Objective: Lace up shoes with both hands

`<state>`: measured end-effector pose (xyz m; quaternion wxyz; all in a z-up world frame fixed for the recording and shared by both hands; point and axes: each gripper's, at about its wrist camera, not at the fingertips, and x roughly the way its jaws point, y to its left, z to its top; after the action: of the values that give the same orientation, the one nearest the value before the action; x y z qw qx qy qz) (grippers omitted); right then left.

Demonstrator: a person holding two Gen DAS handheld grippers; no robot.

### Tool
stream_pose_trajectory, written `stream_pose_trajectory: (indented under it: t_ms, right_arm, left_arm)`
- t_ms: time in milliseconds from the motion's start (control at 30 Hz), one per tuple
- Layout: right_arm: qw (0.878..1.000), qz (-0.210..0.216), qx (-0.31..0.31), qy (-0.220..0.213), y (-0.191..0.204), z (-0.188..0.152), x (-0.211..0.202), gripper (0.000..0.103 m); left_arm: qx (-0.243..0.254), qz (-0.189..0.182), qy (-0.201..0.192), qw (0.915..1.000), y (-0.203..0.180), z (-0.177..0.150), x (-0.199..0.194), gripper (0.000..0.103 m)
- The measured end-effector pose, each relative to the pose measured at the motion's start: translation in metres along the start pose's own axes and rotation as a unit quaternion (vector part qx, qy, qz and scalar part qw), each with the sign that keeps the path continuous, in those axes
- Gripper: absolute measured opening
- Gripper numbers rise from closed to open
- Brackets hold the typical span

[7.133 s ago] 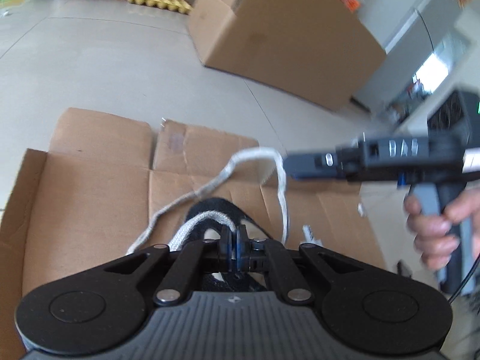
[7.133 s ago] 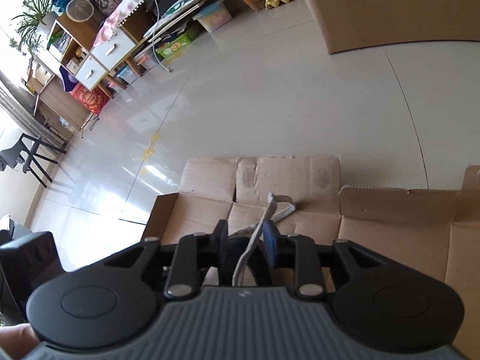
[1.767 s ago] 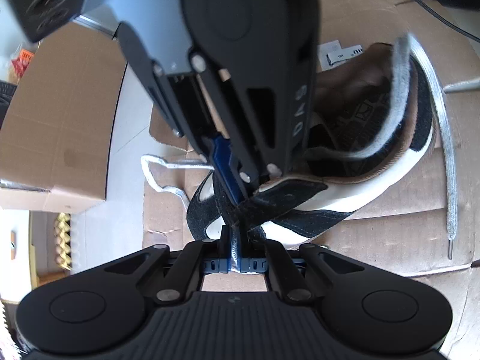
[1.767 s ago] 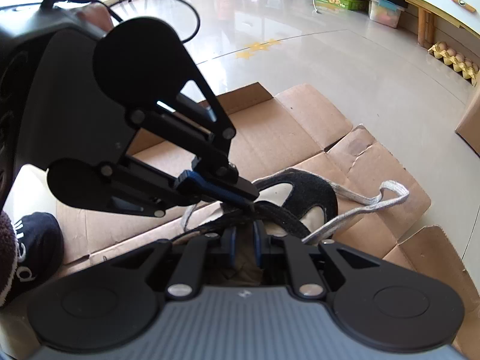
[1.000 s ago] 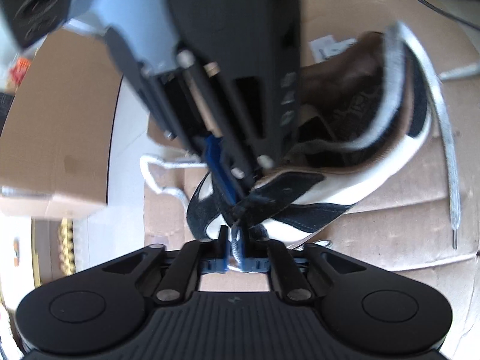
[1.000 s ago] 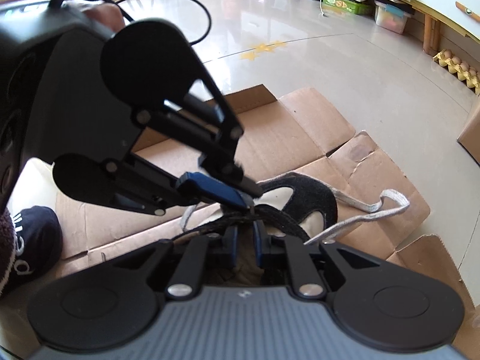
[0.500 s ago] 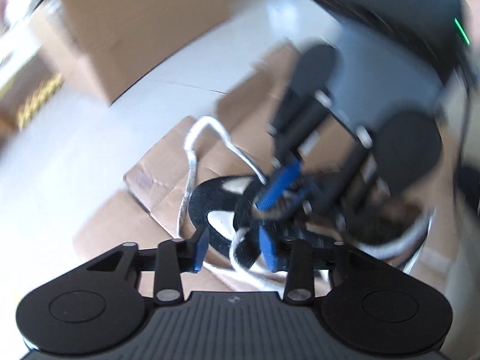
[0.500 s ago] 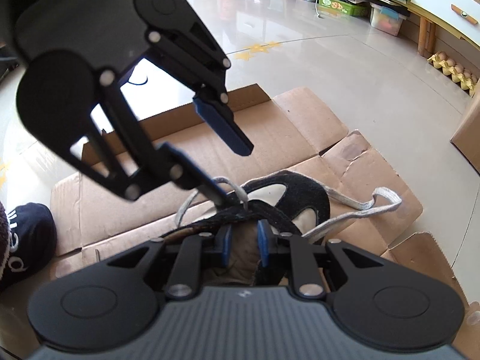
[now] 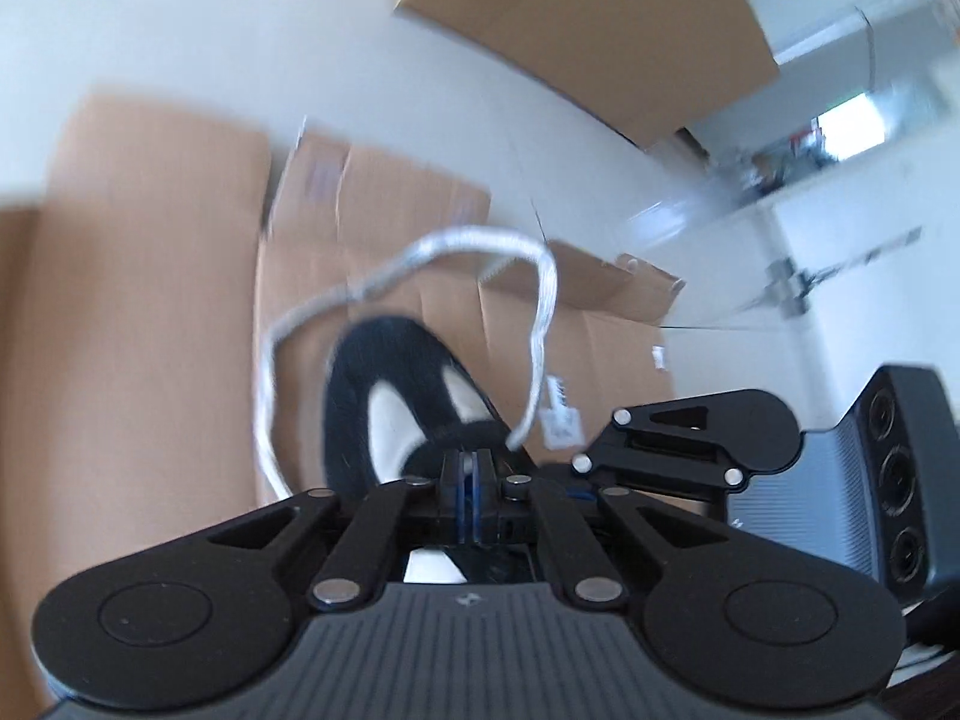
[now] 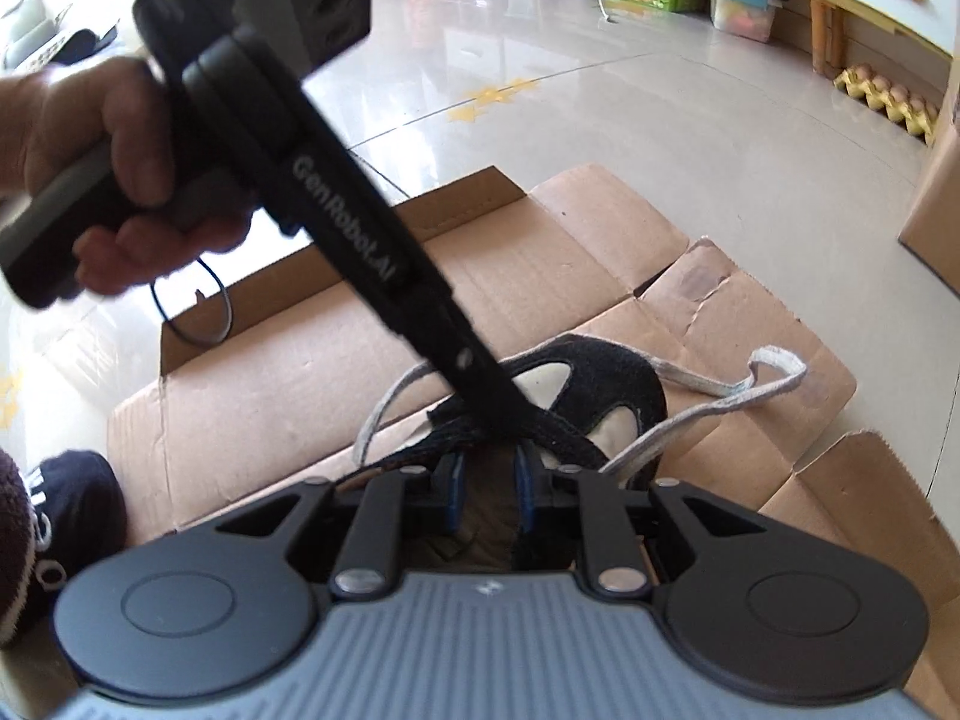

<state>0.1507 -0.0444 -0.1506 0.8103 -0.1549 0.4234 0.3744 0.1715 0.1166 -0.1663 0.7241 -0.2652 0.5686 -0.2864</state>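
A black-and-white shoe (image 9: 384,384) (image 10: 612,384) lies on flattened cardboard (image 9: 150,300) (image 10: 540,276), toe pointing away. Its white lace (image 9: 480,240) (image 10: 774,372) loops out past the toe and comes back to the eyelets. My left gripper (image 9: 471,468) (image 10: 510,426) reaches down onto the shoe's throat, shut, with the lace running into its tips. A hand (image 10: 120,180) holds its handle. My right gripper (image 10: 489,483) sits just behind it, pads narrowly apart and pressed on the shoe's brown tongue area. Its black linkage (image 9: 690,444) shows at the right of the left wrist view.
A large cardboard box (image 9: 588,30) stands beyond the mat, and another box edge (image 10: 936,192) is at the right. A dark slipper (image 10: 78,498) lies at lower left and a black cable loop (image 10: 192,312) by the mat's edge. Egg trays (image 10: 888,96) sit under a bench.
The left gripper has rolled over to upright and swung round beside the right one. Its jaws, open half a second ago around the lace, have shut. The right gripper has stayed put.
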Motion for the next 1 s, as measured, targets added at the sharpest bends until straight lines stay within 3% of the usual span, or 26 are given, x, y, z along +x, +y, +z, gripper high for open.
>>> stream_pose_trajectory:
  t_ms: [133, 267, 533, 700, 733, 833, 933, 1000]
  right_arm:
    - [1.000, 0.001, 0.014, -0.002, 0.000, 0.001, 0.001, 0.020]
    - [1.000, 0.003, 0.025, -0.003, -0.002, 0.001, 0.003, 0.020]
    - [0.999, 0.003, 0.042, -0.010, -0.004, -0.001, 0.001, 0.019]
    - [0.998, -0.002, 0.057, -0.007, 0.002, 0.000, -0.005, 0.012]
    - [0.998, 0.007, 0.068, -0.009, 0.001, -0.001, -0.006, 0.005]
    - [0.997, 0.009, 0.071, -0.012, -0.001, 0.000, -0.005, 0.007]
    - [0.997, 0.009, 0.074, -0.012, -0.003, -0.002, -0.006, 0.009]
    - [0.997, 0.006, 0.073, -0.014, -0.003, -0.003, -0.007, 0.011]
  left_arm:
    - [-0.070, -0.037, 0.005, 0.9968, 0.018, 0.002, 0.004, 0.000]
    - [-0.119, -0.050, -0.016, 0.9915, 0.026, 0.000, -0.002, 0.001]
    - [-0.128, -0.046, -0.042, 0.9898, 0.022, 0.004, -0.017, 0.002]
    - [-0.150, -0.075, -0.013, 0.9857, 0.022, -0.004, 0.004, 0.002]
    - [-0.158, -0.085, -0.010, 0.9838, 0.022, -0.005, 0.007, 0.002]
    - [-0.193, -0.113, -0.015, 0.9746, 0.026, -0.006, 0.008, 0.002]
    - [-0.194, -0.103, -0.051, 0.9743, 0.028, -0.002, -0.008, 0.002]
    - [-0.181, -0.073, -0.064, 0.9787, 0.025, 0.002, -0.014, 0.002]
